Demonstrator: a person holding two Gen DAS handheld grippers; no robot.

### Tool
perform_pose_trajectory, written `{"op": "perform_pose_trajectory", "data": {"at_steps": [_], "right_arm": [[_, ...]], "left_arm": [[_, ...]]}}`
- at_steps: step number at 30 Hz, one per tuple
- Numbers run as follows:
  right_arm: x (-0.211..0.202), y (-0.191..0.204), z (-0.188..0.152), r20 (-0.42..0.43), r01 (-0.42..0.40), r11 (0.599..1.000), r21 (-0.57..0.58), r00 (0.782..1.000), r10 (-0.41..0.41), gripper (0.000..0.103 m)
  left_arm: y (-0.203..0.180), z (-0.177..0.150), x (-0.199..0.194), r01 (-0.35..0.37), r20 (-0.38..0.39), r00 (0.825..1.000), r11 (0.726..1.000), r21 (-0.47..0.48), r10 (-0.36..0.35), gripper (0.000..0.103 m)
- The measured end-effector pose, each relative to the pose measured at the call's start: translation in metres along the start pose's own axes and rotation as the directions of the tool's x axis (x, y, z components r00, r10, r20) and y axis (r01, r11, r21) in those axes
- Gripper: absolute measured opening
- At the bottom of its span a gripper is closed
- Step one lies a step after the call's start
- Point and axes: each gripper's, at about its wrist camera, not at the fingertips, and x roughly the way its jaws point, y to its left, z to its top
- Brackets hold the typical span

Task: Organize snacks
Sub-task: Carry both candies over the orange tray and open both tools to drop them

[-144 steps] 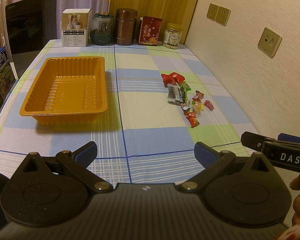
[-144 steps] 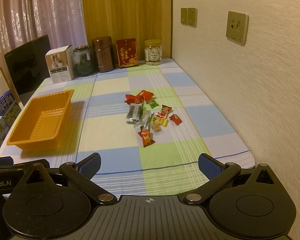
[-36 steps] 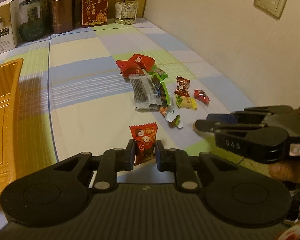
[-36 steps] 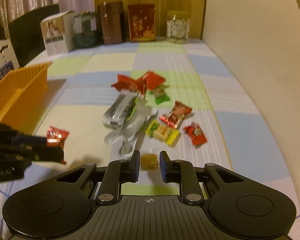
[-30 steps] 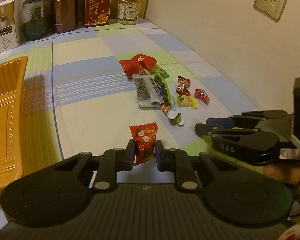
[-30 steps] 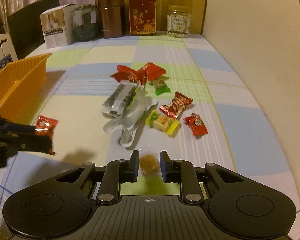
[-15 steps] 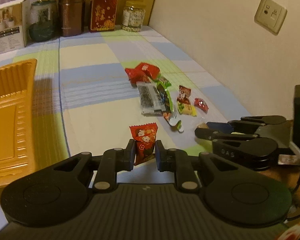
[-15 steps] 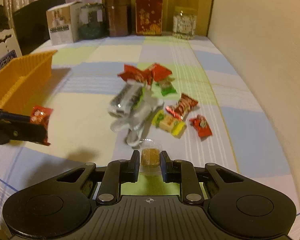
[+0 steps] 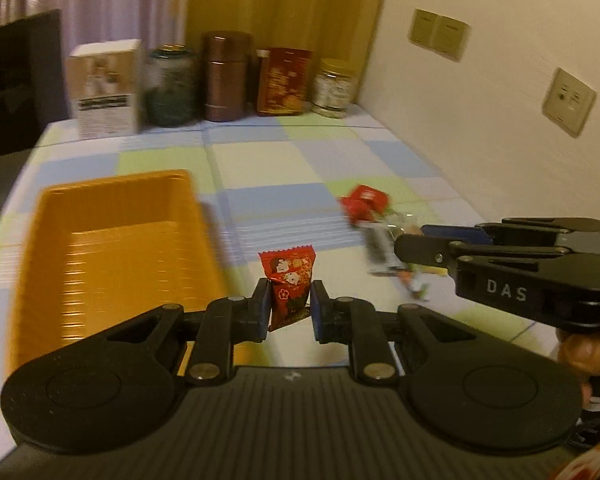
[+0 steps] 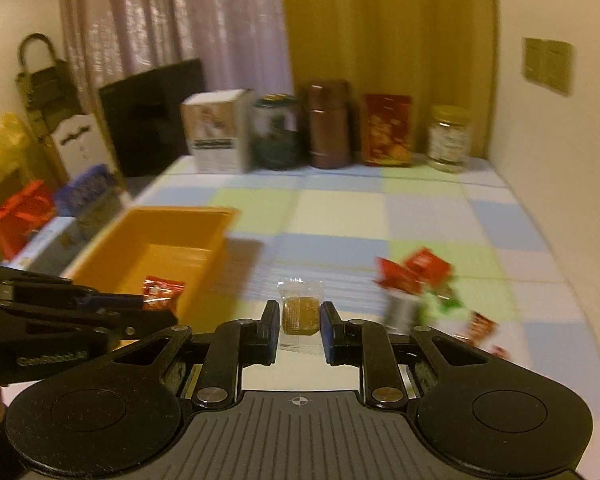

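The red candy packet [image 9: 290, 284] stands upright between the fingers [image 9: 262, 312] of the left gripper [image 9: 287, 314], which are closed on its lower part, and it is held in the air above the tabletop [image 9: 320, 160], just beside the right edge of the orange tray [image 9: 112, 184]. The right gripper [image 10: 299, 330] has its fingers [image 10: 271, 328] closed on a small clear jelly cup [image 10: 300, 308] with amber filling, also lifted off the checked cloth. Both grippers point forward and downward, side by side; in the left wrist view the right gripper comes in from the right, with part of a hand [image 9: 588, 354] under it. The other snacks [image 10: 424, 284] lie in a loose, blurred pile on the cloth to the right, near the wall. At the far edge stand a white box [image 9: 106, 88], a dark jar [image 9: 170, 84], a brown canister [image 9: 225, 76], a red packet [image 9: 284, 80] and a jar with a yellow lid [image 9: 334, 86].
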Motion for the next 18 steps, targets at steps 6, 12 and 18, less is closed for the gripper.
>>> {"op": "perform_pose_trajectory", "data": {"at_steps": [6,12,18], "right_arm": [[0.03,0.05,0.008,-0.036,-0.089,0.996,-0.019,0.995,0.088,0.022],[0.063,0.084,0.013,-0.076,-0.14,0.99,-0.032,0.988,0.138,0.022],[0.094,0.1,0.012,-0.118,-0.156,0.987,-0.036,0.982,0.15,0.022]], "left_arm": [[0.056,-0.001,-0.017,-0.088,-0.008,0.996,0.996,-0.018,0.088,0.018],[0.099,-0.006,-0.012,-0.137,-0.039,0.99,0.99,-0.033,0.135,0.018],[0.123,-0.012,0.003,-0.135,-0.058,0.989,0.99,-0.049,0.132,0.019]]}}
